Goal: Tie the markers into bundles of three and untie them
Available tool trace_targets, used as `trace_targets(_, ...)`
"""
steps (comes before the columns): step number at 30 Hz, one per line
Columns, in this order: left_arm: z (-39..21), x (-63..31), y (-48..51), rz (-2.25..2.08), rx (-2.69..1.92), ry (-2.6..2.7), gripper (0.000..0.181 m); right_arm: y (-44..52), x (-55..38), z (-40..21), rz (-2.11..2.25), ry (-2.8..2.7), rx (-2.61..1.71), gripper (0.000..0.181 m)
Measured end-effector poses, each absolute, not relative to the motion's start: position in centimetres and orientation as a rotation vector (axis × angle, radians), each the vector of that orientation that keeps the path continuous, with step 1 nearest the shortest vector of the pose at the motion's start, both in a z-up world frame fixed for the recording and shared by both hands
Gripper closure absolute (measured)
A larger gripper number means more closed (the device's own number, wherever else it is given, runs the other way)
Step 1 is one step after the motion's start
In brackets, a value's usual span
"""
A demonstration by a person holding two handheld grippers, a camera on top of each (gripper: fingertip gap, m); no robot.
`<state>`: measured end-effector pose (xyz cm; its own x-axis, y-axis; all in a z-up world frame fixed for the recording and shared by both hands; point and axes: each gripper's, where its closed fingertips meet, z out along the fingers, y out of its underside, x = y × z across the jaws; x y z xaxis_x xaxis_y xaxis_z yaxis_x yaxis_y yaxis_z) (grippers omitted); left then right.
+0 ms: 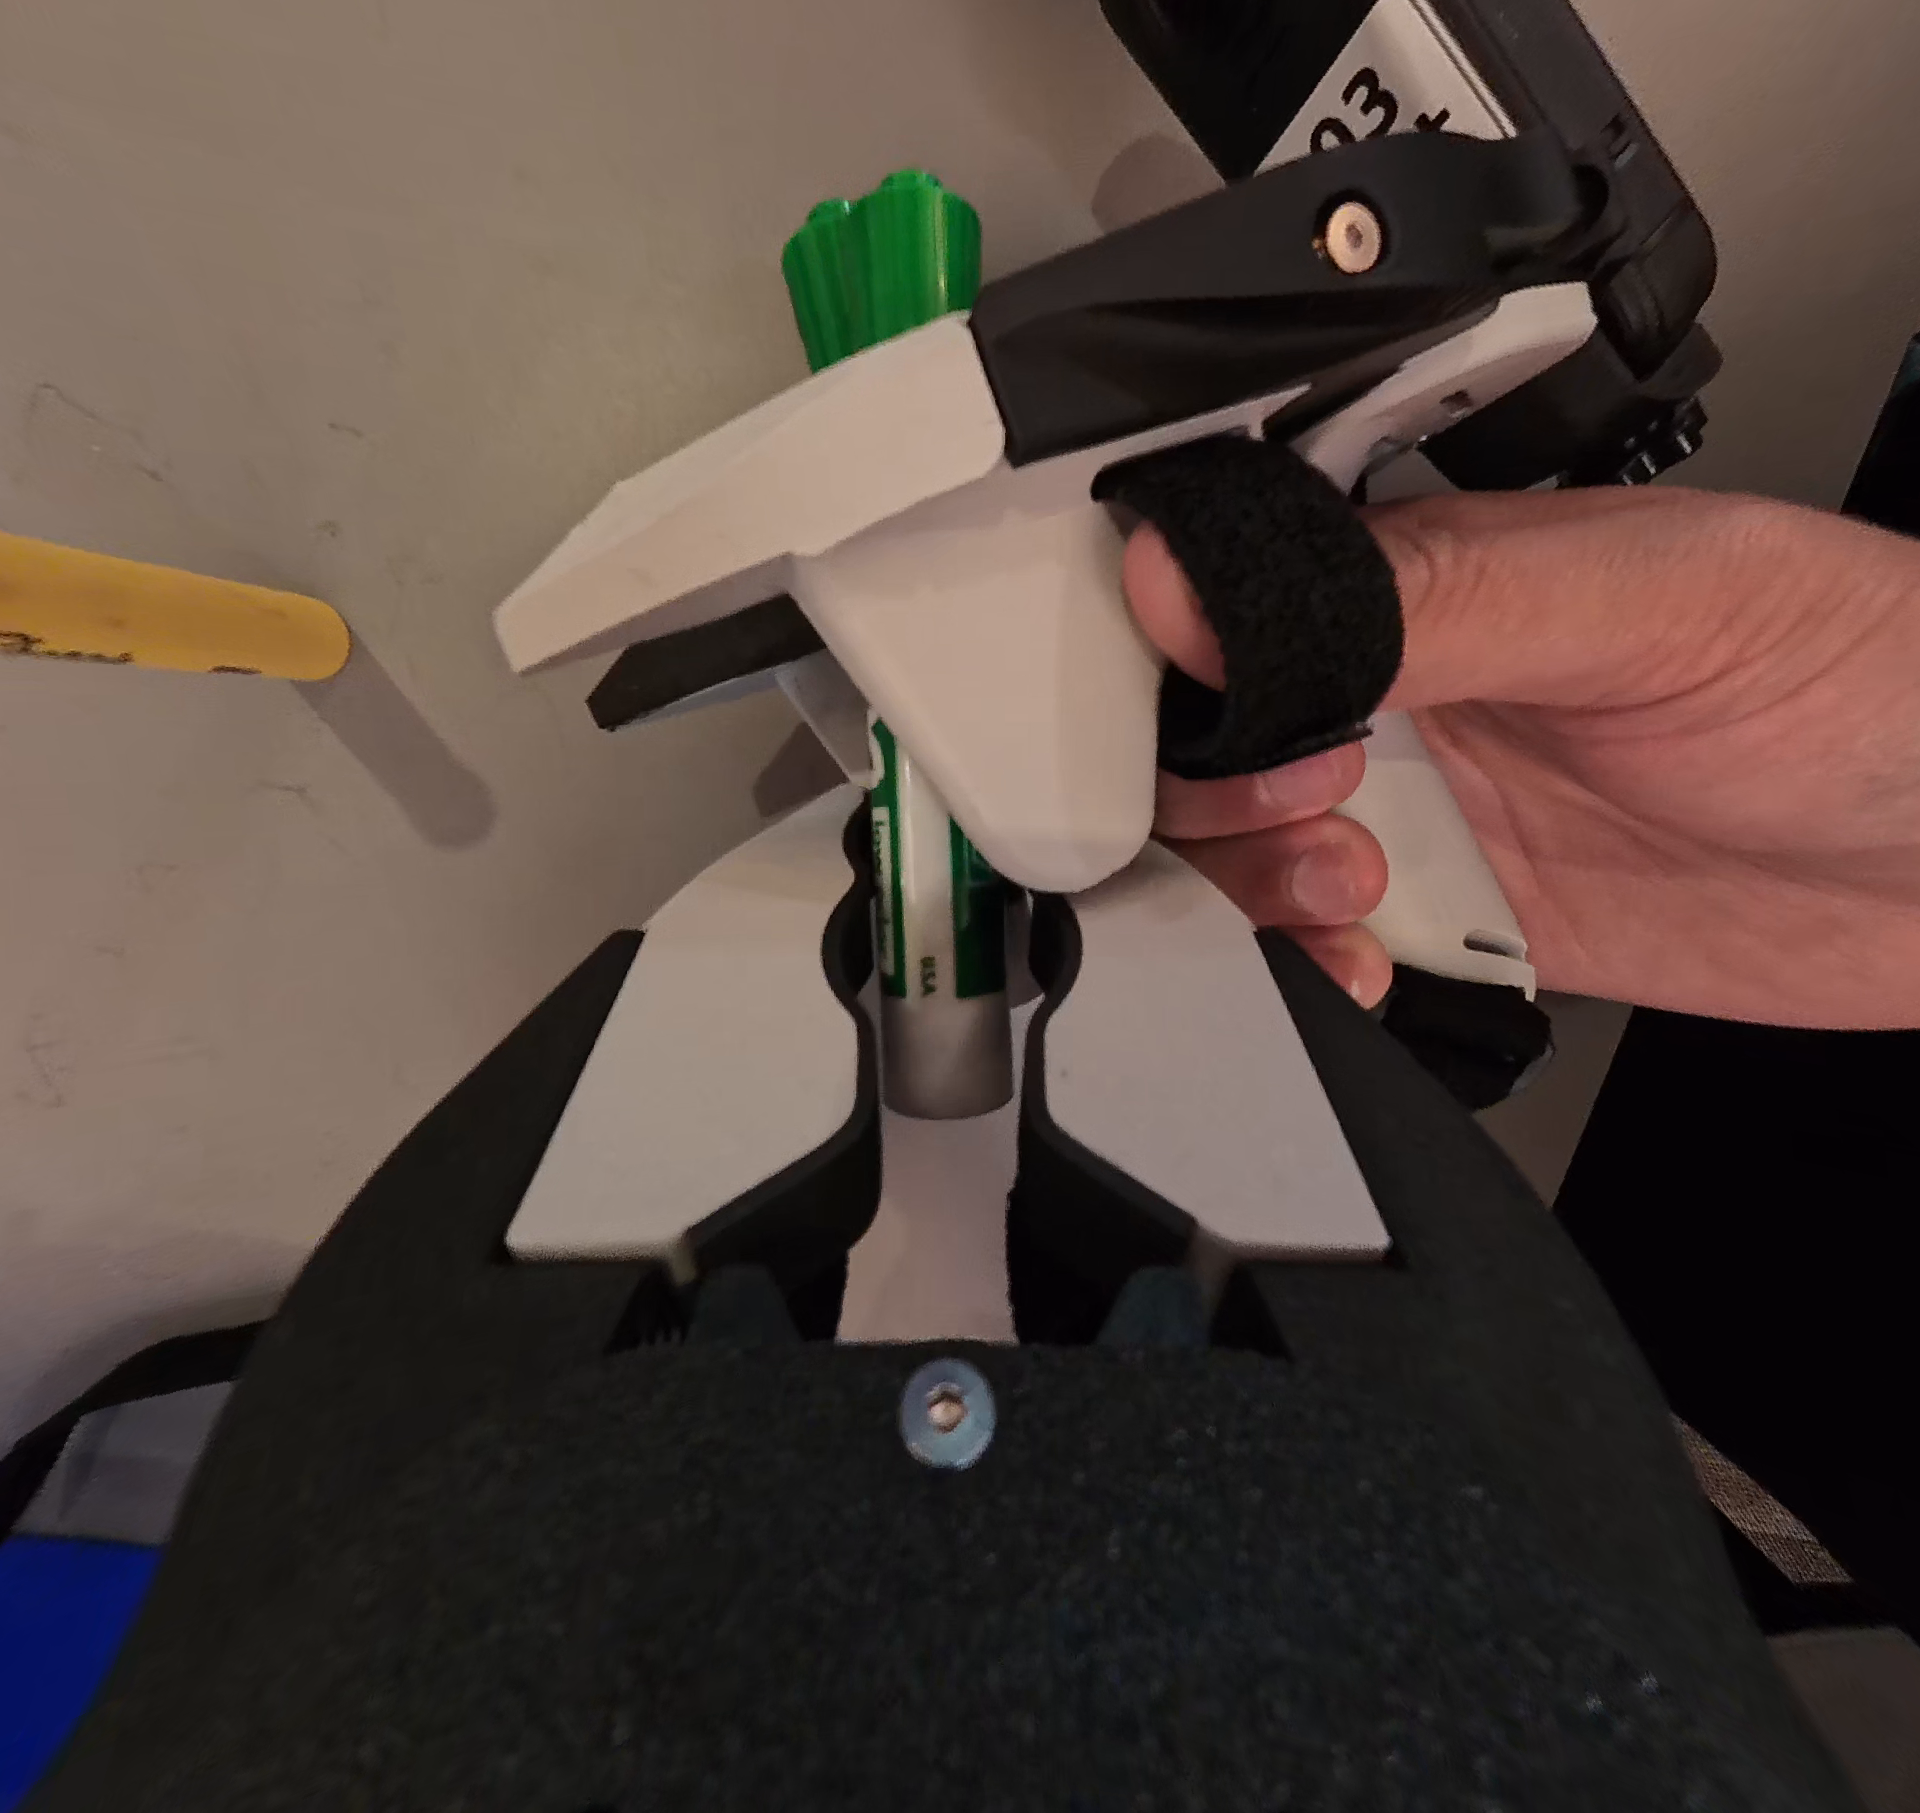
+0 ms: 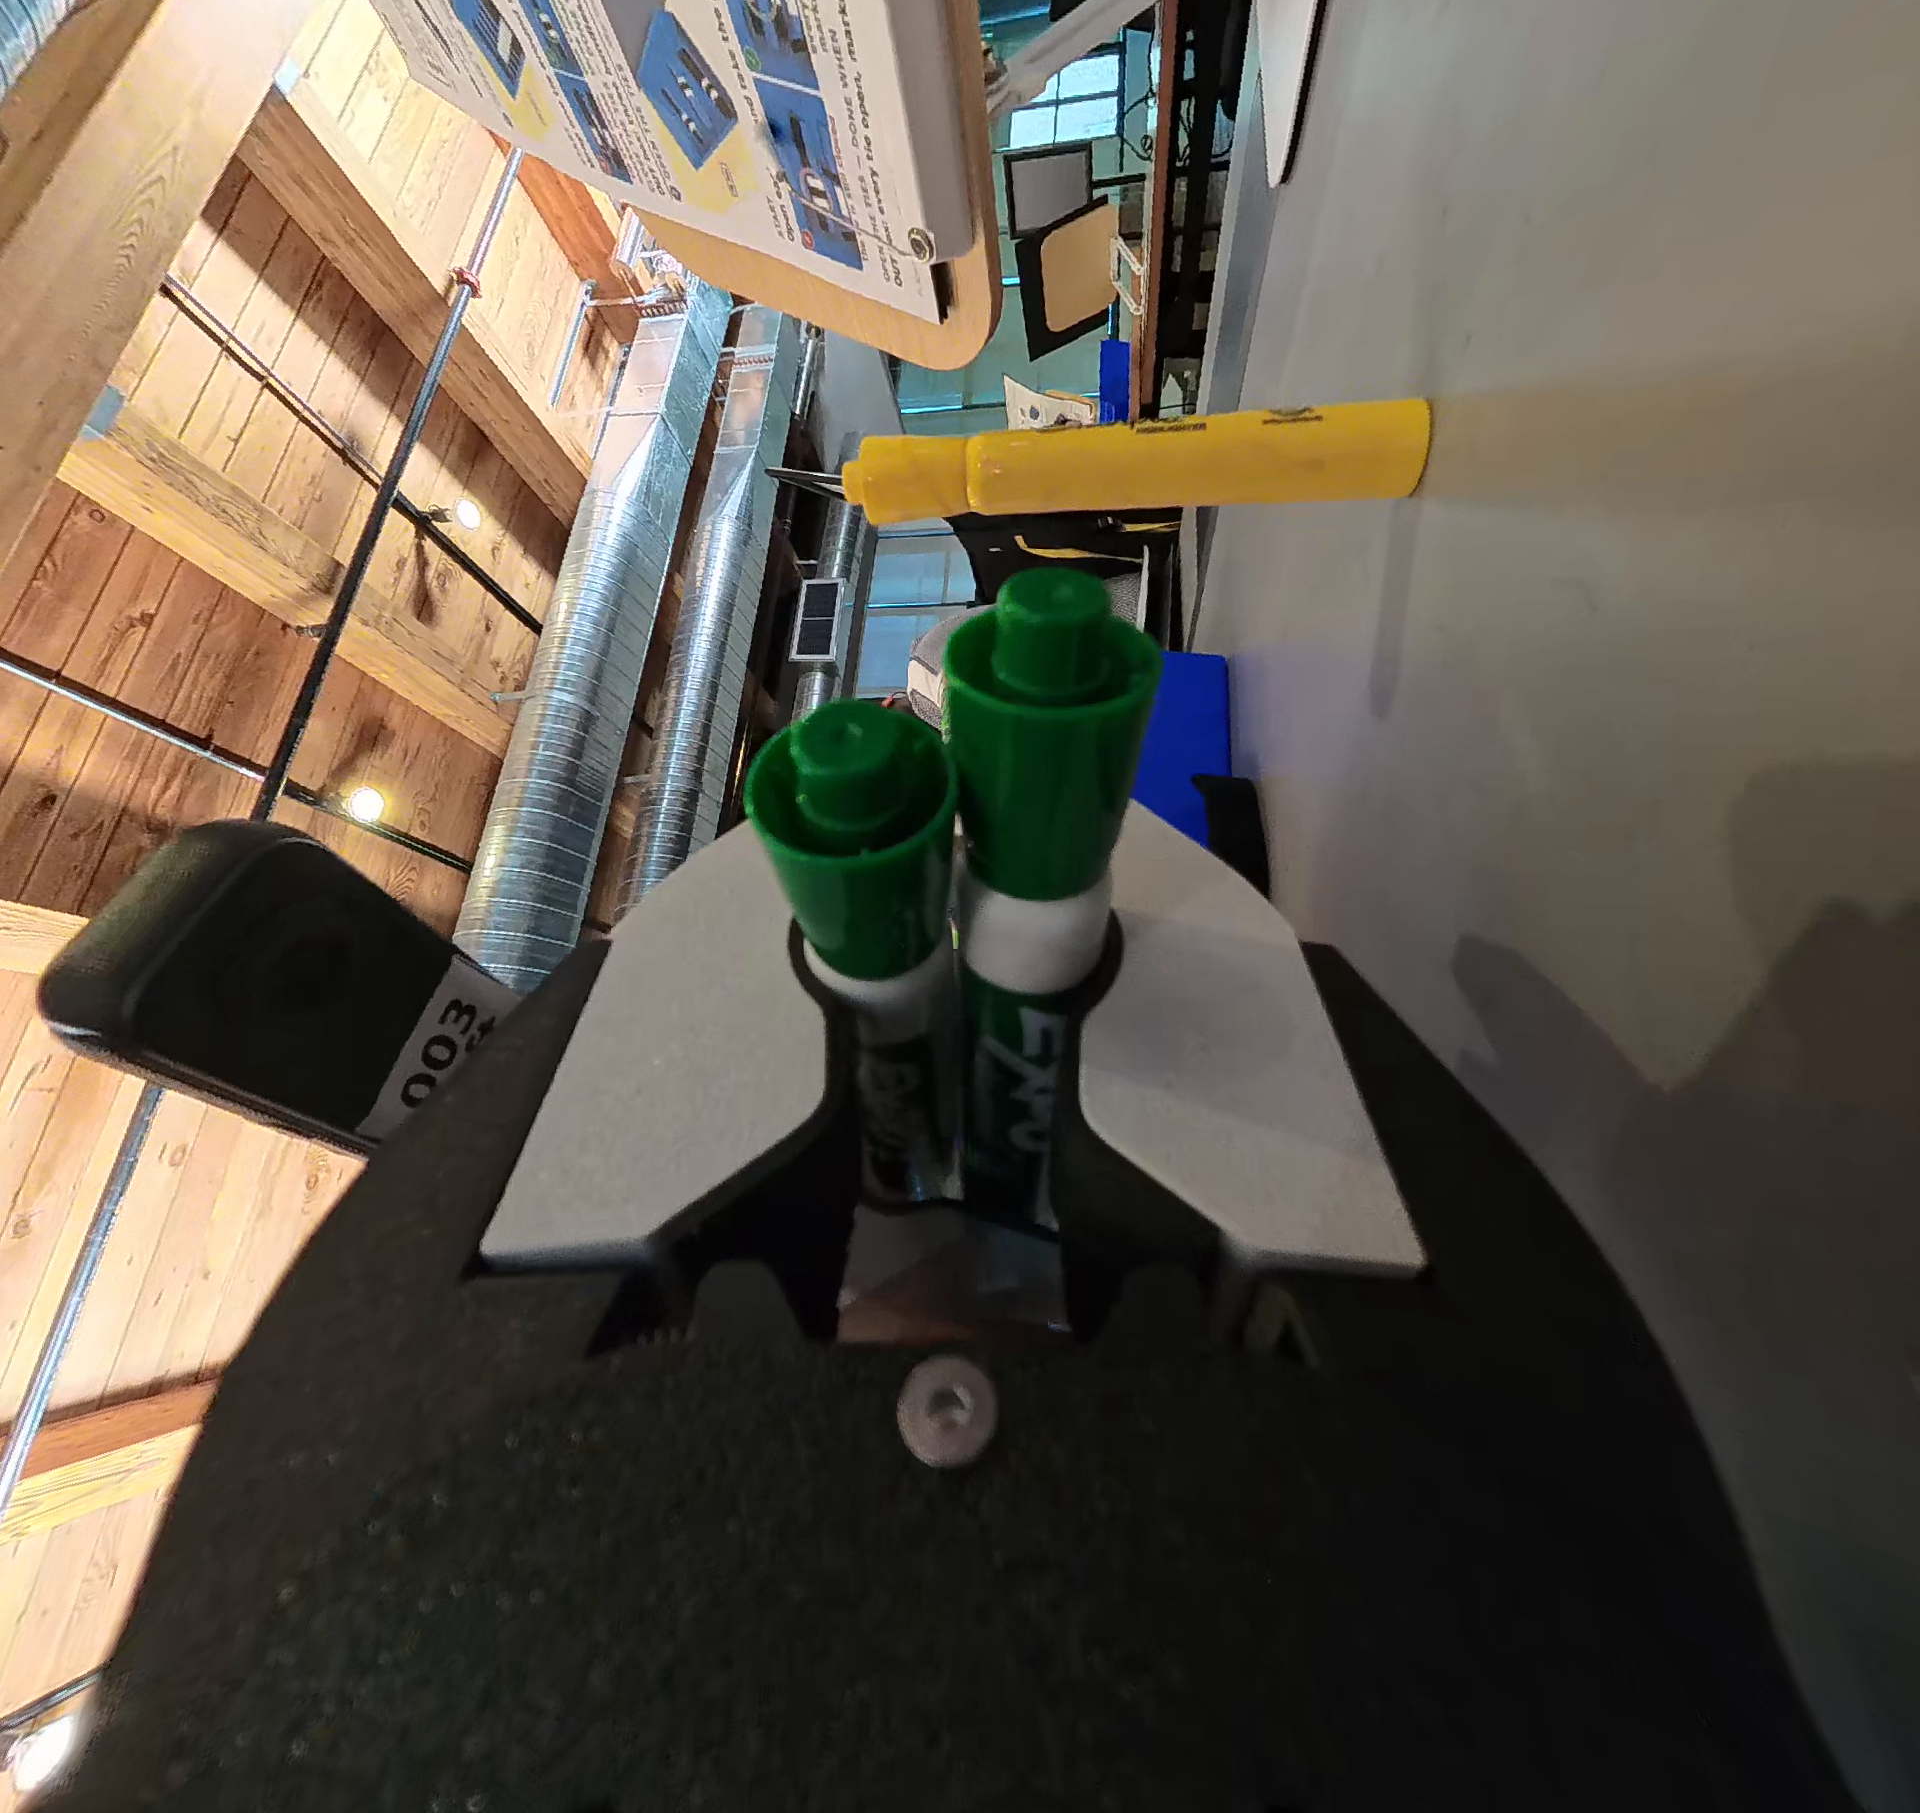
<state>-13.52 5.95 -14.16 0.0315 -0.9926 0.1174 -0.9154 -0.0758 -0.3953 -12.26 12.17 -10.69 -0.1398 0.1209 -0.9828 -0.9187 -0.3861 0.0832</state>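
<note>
Two green markers (image 2: 862, 859) with white barrels stick out between the fingers of my right gripper (image 2: 956, 942), caps pointing away; it is shut on them. In the left wrist view the same bundle shows its green caps (image 1: 883, 267) above the right gripper (image 1: 790, 693), which a hand (image 1: 1558, 745) holds across it. The bundle's grey tail end (image 1: 940, 1046) sits between the fingers of my left gripper (image 1: 940, 932), which close tightly on both sides of it. I see no tie.
A yellow highlighter (image 2: 1195, 464) stands upright on the pale table (image 2: 1610, 620); it also shows at the left of the left wrist view (image 1: 177, 620). A blue bin (image 2: 1184, 735) sits at the table edge. An instruction board (image 2: 748, 80) hangs beyond. My hands' fingertips stand some 6 cm from each other. Between my right fingertips and the yellow highlighter (image 2: 1195, 464) there is roughly 8 cm. The left camera catches it too, in the left wrist view (image 1: 147, 605).
</note>
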Motion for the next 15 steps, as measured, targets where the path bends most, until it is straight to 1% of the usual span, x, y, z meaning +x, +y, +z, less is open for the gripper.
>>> trace_targets(3,-14.7,-14.2,6.0,-0.497,-2.114,1.997,0.151,12.2,-11.9,-10.4,1.635,0.964,-1.3,0.137)
trace_targets(4,-14.8,-14.4,6.0,-0.49,-2.118,2.002,0.151,12.3,-11.7,-10.2,1.624,0.956,-1.3,0.141)
trace_targets(8,-15.1,-14.9,6.1,-0.489,-2.129,1.987,0.151,12.5,-11.2,-10.1,1.612,0.943,-1.307,0.141)
trace_targets(15,-13.7,-15.3,6.5,-0.493,-2.102,1.933,0.15,12.6,-10.2,-10.7,1.585,0.963,-1.311,0.141)
